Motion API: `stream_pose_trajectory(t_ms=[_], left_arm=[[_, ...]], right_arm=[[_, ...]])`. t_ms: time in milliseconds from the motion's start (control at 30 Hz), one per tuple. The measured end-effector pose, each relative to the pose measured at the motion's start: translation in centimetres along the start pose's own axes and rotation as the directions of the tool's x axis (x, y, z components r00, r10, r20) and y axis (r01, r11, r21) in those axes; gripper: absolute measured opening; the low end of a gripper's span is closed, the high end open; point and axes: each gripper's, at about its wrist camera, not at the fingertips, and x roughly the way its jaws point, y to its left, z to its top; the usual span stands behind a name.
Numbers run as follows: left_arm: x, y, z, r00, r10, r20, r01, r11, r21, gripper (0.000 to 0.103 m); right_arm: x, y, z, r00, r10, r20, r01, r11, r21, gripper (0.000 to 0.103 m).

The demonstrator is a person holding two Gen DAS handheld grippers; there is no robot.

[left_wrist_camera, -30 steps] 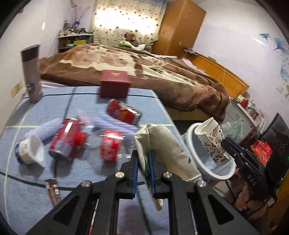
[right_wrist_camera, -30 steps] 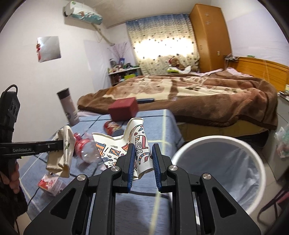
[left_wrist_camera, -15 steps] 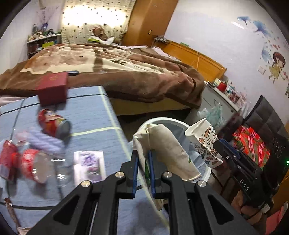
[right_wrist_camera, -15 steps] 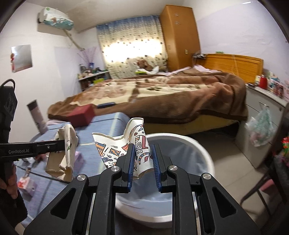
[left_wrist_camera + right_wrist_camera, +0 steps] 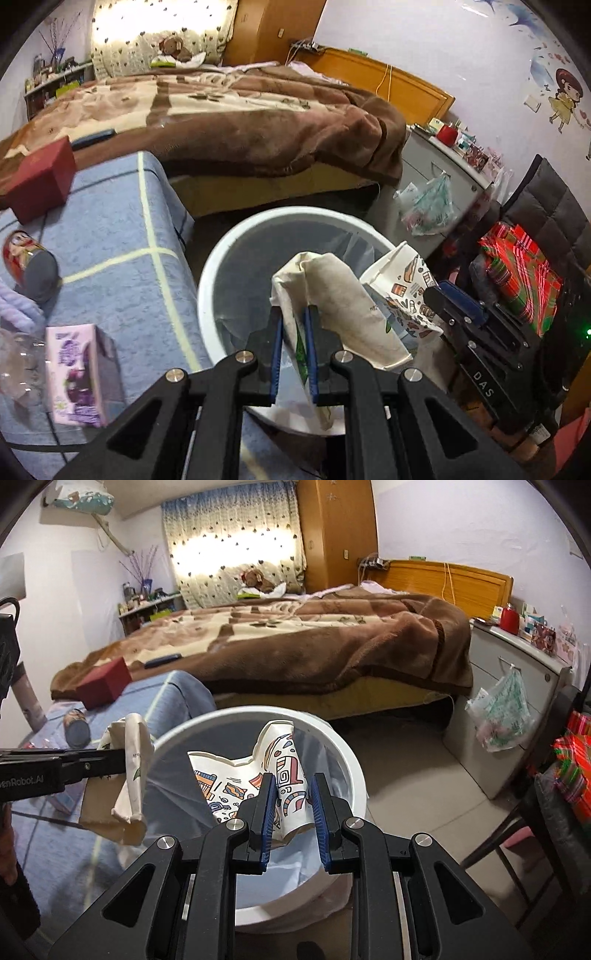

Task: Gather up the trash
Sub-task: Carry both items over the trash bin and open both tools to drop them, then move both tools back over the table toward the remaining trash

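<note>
Left claw (image 5: 294, 343): clamped tight on a crumpled beige paper bag (image 5: 332, 295), which hung over the near side of the white bin (image 5: 221, 258).
Right claw (image 5: 291, 812): closed on a squashed patterned paper cup (image 5: 284, 771), its torn rim fanning out to the left above the bin's mouth.
Bin: it stood on the floor just off the tabletop's (image 5: 122, 229) right edge, lined with a pale plastic liner (image 5: 332, 760), and looked empty as far as I could see inside.
Where the trash lay: bag and cup were both in my claws over the bin — not yet dropped. Left behind on the tabletop were a red can (image 5: 29, 266) on its side near the left edge, a purple carton (image 5: 74, 373) near the front edge, and a clear bottle (image 5: 14, 362), only partly in view at the far left.
Not trash, I judged: the red box (image 5: 40, 177) at the tabletop's far edge.
Step in hand: release over the bin, I judged.
Risk one: the bag sat close to the bin's near rim, so if I let go here its drooping tail might catch the rim and slide down outside, between bin and tabletop.
Risk two: my claws stood near one another — opening both together could knock cup against bag and tip one out.
Risk three: the liner looked loose, and a falling cup might drag it inward.
</note>
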Motion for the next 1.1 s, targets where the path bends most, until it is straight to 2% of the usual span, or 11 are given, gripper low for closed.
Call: stream_pose_trajectory(t_ms=[67,133,167,200,267,333,500,567,933,1100], left_arm=[[0.7,-0.1,-0.1,1.000,0.009,-0.012,-0.009,1.000,0.000,0.014],[1.2,0.0,-0.1,1.000,0.008,-0.027,-0.008,1.000,-0.005,0.023],[1.3,0.0,-0.1,0.999,0.021,-0.032,-0.022,1.000,-0.008,0.035],[1.3,0.0,-0.2,0.999,0.032,-0.028,-0.032,0.999,-0.005,0.052],[1.2,0.3,-0.2,0.999,0.043,-0.021,-0.043,0.999,-0.010,0.062],[0.9,0.6,-0.3,0.999,0.032,-0.016,-0.032,0.999,-0.019,0.062],[-0.3,1.2,-0.6,0.999,0.054,0.005,-0.054,0.998,-0.030,0.062],[-1.0,1.5,-0.9,0.998,0.063,0.013,-0.062,0.997,-0.034,0.062],[-5.1,3.2,-3.0,0.994,0.095,0.061,-0.092,0.994,-0.060,0.062],[-7.5,4.1,-4.3,0.987,0.131,0.094,-0.126,0.990,-0.061,0.062]], right_arm=[[0.4,-0.2,0.0,1.000,0.002,-0.016,-0.002,1.000,-0.009,0.021],[0.7,-0.6,0.0,0.999,0.015,-0.031,-0.016,1.000,-0.014,0.021],[0.9,-0.6,0.0,0.999,0.023,-0.041,-0.024,1.000,-0.014,0.021],[1.1,-0.7,0.0,0.998,0.025,-0.054,-0.026,1.000,-0.016,0.022],[1.3,-1.0,0.0,0.998,0.010,-0.064,-0.011,1.000,-0.017,0.023],[1.0,-1.0,-0.2,0.998,0.003,-0.062,-0.004,1.000,-0.012,0.025],[-0.1,-0.9,-0.3,0.999,0.016,-0.044,-0.016,1.000,0.003,0.039],[-0.3,-0.5,-0.3,0.999,0.019,-0.038,-0.019,1.000,-0.001,0.040],[-1.9,1.5,-0.1,0.999,0.045,0.001,-0.045,0.999,-0.004,0.041],[-2.8,3.2,-0.2,0.997,0.071,0.024,-0.071,0.997,-0.013,0.041]])
